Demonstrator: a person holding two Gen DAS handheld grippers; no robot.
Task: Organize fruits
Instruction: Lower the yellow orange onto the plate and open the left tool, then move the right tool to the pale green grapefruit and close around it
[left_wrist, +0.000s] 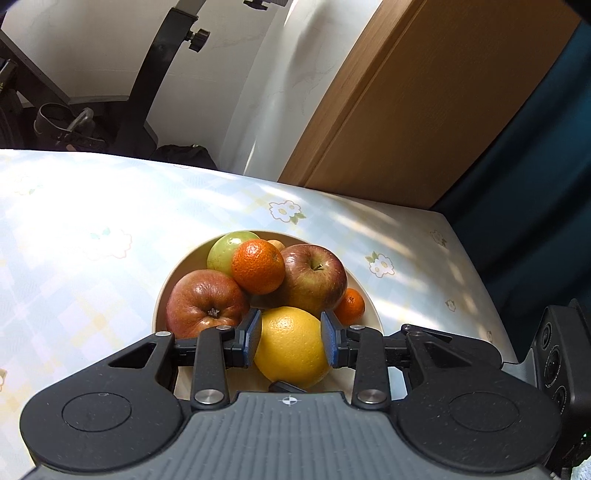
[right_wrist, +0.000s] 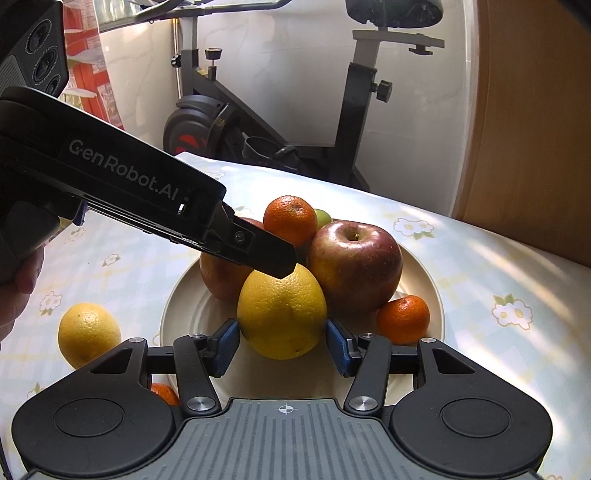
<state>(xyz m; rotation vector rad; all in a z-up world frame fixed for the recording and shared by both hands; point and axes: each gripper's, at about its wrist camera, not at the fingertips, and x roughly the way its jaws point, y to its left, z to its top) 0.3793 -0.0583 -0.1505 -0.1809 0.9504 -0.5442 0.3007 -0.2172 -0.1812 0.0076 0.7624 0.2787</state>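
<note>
A cream bowl (left_wrist: 364, 280) (right_wrist: 195, 317) holds two red apples (left_wrist: 203, 302) (right_wrist: 354, 262), a green apple (left_wrist: 221, 249), two mandarins (left_wrist: 258, 266) (right_wrist: 402, 319) and a yellow orange (left_wrist: 291, 343) (right_wrist: 282, 310) at its near side. My left gripper (left_wrist: 291, 338) straddles the top of that orange, and its blue pads (left_wrist: 253, 336) lie against both sides. Seen from the right wrist, it reaches in from the upper left (right_wrist: 286, 264). My right gripper (right_wrist: 282, 345) has its pads against the orange's lower flanks.
A second yellow orange (right_wrist: 88, 334) lies on the flowered tablecloth (right_wrist: 498, 266) left of the bowl, and a mandarin (right_wrist: 164, 393) peeks out under my right gripper. A hand (right_wrist: 18, 288) holds the left gripper. An exercise bike (right_wrist: 258, 122) and a wooden door (left_wrist: 424, 110) stand beyond the table.
</note>
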